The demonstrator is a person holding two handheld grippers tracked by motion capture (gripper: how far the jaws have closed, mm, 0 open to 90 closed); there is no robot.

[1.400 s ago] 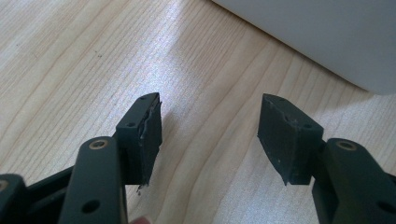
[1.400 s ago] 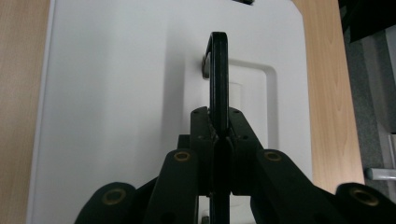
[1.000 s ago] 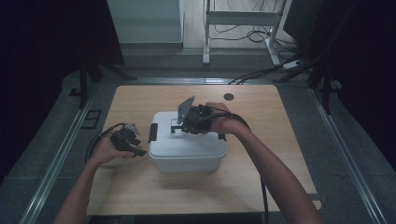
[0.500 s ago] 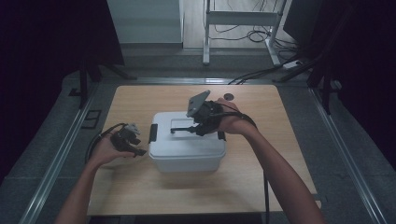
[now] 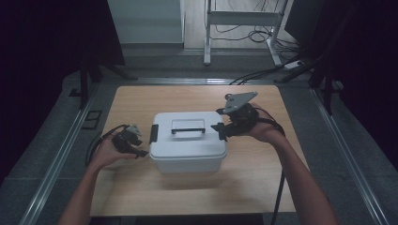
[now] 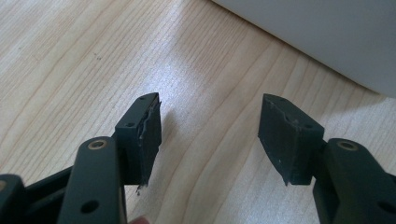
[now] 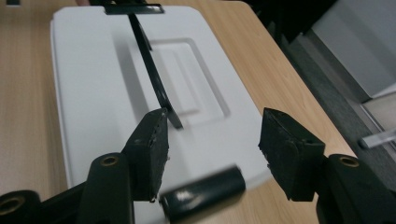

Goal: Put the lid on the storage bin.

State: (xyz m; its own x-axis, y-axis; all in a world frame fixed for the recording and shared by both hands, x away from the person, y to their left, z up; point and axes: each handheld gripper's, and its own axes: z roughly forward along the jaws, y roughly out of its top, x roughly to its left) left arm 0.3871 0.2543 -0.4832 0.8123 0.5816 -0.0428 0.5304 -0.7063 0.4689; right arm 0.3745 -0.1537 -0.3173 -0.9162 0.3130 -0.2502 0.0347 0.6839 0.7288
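We see the pale wooden counter (image 5: 141,187) lit softly from overhead, surroundings falling dark; the white plastic lidded box (image 5: 187,154) casts a faint shadow, and its black latch (image 7: 203,192) blurs up close.

one white lidded box (image 5: 187,143), one black handle (image 5: 188,126) on it, two side latches (image 5: 153,134), two grippers (image 5: 224,127)

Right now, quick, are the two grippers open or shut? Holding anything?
Left hand-held gripper: open, holding nothing.
Right hand-held gripper: open, holding nothing, by the white box.
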